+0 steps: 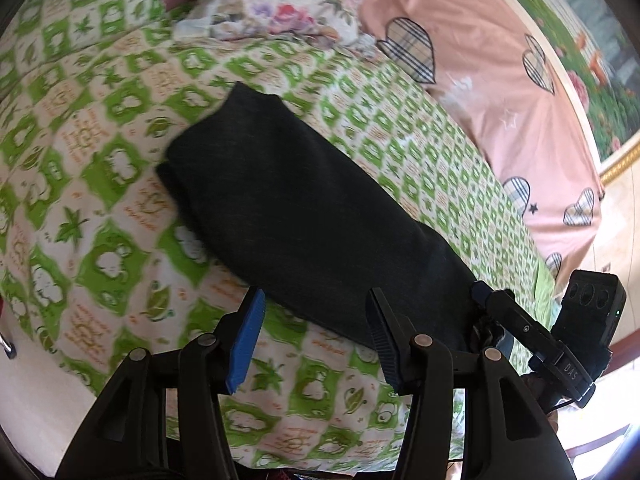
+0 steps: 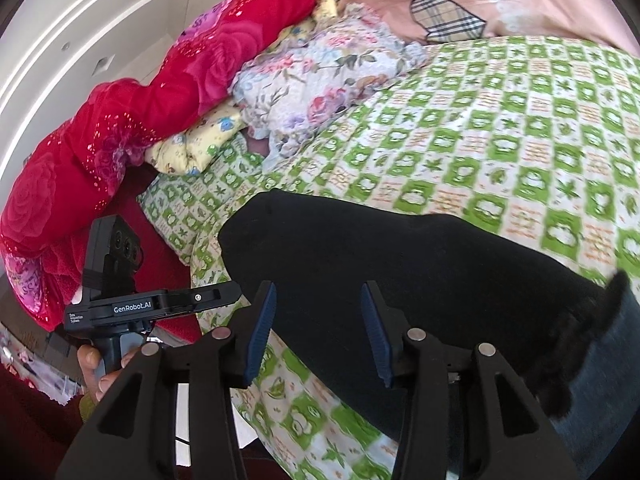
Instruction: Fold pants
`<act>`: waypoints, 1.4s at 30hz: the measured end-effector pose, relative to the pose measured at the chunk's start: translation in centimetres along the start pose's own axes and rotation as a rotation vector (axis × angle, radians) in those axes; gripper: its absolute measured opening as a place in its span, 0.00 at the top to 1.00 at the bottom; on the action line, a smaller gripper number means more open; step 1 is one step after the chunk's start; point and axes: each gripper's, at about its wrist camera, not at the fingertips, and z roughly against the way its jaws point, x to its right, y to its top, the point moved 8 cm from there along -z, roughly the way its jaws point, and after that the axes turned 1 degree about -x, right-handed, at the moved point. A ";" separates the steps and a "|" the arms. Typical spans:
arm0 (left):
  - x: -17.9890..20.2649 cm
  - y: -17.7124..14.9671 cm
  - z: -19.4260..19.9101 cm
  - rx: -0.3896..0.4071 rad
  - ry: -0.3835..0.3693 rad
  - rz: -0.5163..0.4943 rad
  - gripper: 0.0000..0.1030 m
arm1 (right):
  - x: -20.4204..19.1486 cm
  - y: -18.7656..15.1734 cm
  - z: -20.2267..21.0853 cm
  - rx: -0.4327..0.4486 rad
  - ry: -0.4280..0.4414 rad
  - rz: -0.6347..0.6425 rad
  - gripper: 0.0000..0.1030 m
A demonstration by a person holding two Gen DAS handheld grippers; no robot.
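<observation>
The dark pants (image 1: 304,216) lie folded into a long narrow band on the green-and-white patterned bedsheet (image 1: 100,184). My left gripper (image 1: 316,336) is open and empty, just above the pants' near edge. In the left wrist view the right gripper (image 1: 480,292) sits at the pants' right end, its fingers hidden by its body. In the right wrist view my right gripper (image 2: 318,332) is open over the near edge of the pants (image 2: 400,264), holding nothing. The left gripper's body (image 2: 152,304) shows at the left beside the pants' end.
A floral pillow (image 1: 280,4) and a pink quilt with plaid hearts (image 1: 500,92) lie at the head of the bed. A red rose blanket (image 2: 132,128) and a yellow quilt (image 2: 196,144) are piled by the wall. The bed edge runs near my grippers.
</observation>
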 end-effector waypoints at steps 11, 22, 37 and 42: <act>-3.7 1.4 -0.3 0.014 0.004 0.112 0.48 | -2.0 2.3 -3.9 -0.058 0.017 0.068 0.55; -6.2 2.8 -2.1 0.013 -0.018 0.185 0.48 | -3.9 6.2 -10.3 -0.138 0.022 0.197 0.42; -7.0 3.9 -3.2 0.049 -0.026 0.202 0.53 | -5.4 7.5 -19.8 -0.409 0.028 0.469 0.42; -7.2 4.2 -3.4 0.053 -0.002 0.201 0.61 | -5.7 6.7 -21.7 -0.485 0.046 0.543 0.42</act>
